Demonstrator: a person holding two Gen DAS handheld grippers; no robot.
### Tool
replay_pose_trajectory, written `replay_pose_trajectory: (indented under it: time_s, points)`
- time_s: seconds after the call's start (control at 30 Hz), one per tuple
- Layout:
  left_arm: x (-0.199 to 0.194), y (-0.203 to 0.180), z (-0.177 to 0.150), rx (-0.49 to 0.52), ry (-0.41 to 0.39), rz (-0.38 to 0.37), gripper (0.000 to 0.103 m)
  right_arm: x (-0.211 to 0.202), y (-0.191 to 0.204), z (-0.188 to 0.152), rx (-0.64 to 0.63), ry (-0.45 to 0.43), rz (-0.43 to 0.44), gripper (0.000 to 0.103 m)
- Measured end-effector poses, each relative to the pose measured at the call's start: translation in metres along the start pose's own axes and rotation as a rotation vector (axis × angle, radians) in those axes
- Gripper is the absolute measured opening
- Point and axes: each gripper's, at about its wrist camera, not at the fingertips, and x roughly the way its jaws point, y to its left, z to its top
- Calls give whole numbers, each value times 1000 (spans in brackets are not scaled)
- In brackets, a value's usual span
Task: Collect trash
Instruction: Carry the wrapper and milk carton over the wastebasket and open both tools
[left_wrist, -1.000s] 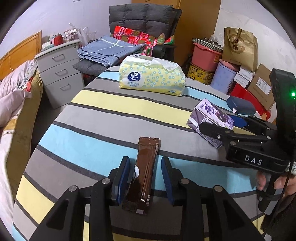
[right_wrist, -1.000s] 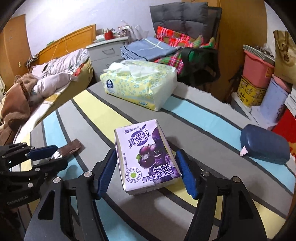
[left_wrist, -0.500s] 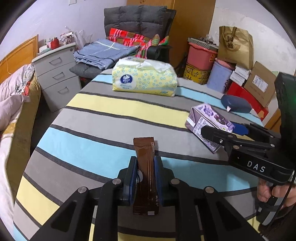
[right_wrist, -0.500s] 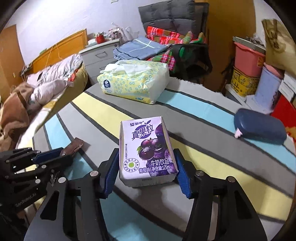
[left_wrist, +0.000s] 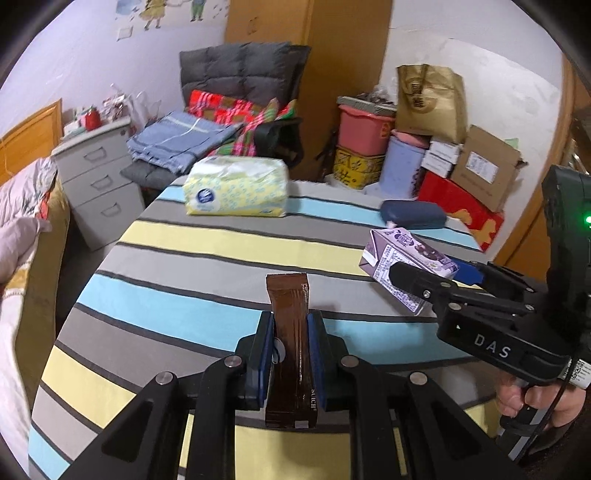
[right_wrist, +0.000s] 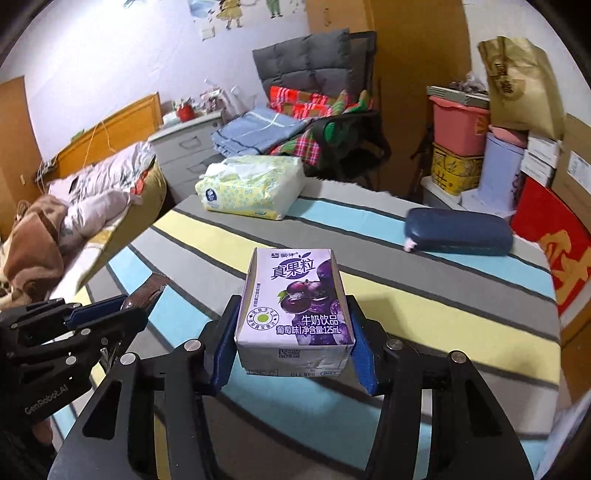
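The left gripper (left_wrist: 291, 354) sits at the bottom centre of the left wrist view, its jaws closed on a brown snack wrapper (left_wrist: 290, 339) whose long body sticks out forward past the blue pads and back toward the camera. The right gripper (right_wrist: 293, 343) fills the bottom centre of the right wrist view, jaws clamped on the two sides of a purple drink carton (right_wrist: 295, 299), printed face up. In the left wrist view the same carton (left_wrist: 402, 264) appears at centre right, held tilted above the striped surface (left_wrist: 207, 243). Both pieces of trash appear lifted clear of the cloth, though contact beneath them cannot be confirmed. The middle of the striped surface lies open between the two tools, with broad bare bands running toward the far edge. Along that far edge rest a yellow tissue pack (left_wrist: 236, 190) at upper centre and a dark blue case (left_wrist: 413, 219) to its right, well apart from each other and from both tools. The left rim of the surface curves down toward a bed (right_wrist: 74, 221) at the left of the frame. Beyond the far edge stand a grey drawer unit (left_wrist: 96, 177), a chair (left_wrist: 243, 74) piled with folded cloth, and at upper right a stack of storage tubs (left_wrist: 365, 144) and cardboard boxes (left_wrist: 484, 166), topped by a brown paper bag (left_wrist: 430, 99); their contents are not visible.
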Motion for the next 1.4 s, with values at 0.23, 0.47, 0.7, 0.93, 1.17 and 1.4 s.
replay_pose_trajectory:
  time_s: [0.23, 0.47, 0.7, 0.93, 1.17, 1.4]
  points:
    - [-27, -34, -5, 46, -37, -36, 19, -32, -11, -10, 44, -58, -20, 54]
    - [-57, -76, -10, 100, -72, -90, 19, -69, -23, -24, 90, -113, -67, 54]
    - [-82, -122, -14, 163, -105, -143, 19, -106, -42, -38, 134, -165, -119, 54]
    - [-97, -176, -24, 218, -117, -229, 19, -139, -69, -58, 177, -194, -194, 54]
    - [-96, -240, -39, 291, -91, -317, 19, -170, -101, -81, 232, -201, -279, 54]
    - [-84, -297, -55, 350, -42, -386, 19, -194, -138, -108, 314, -191, -364, 55]
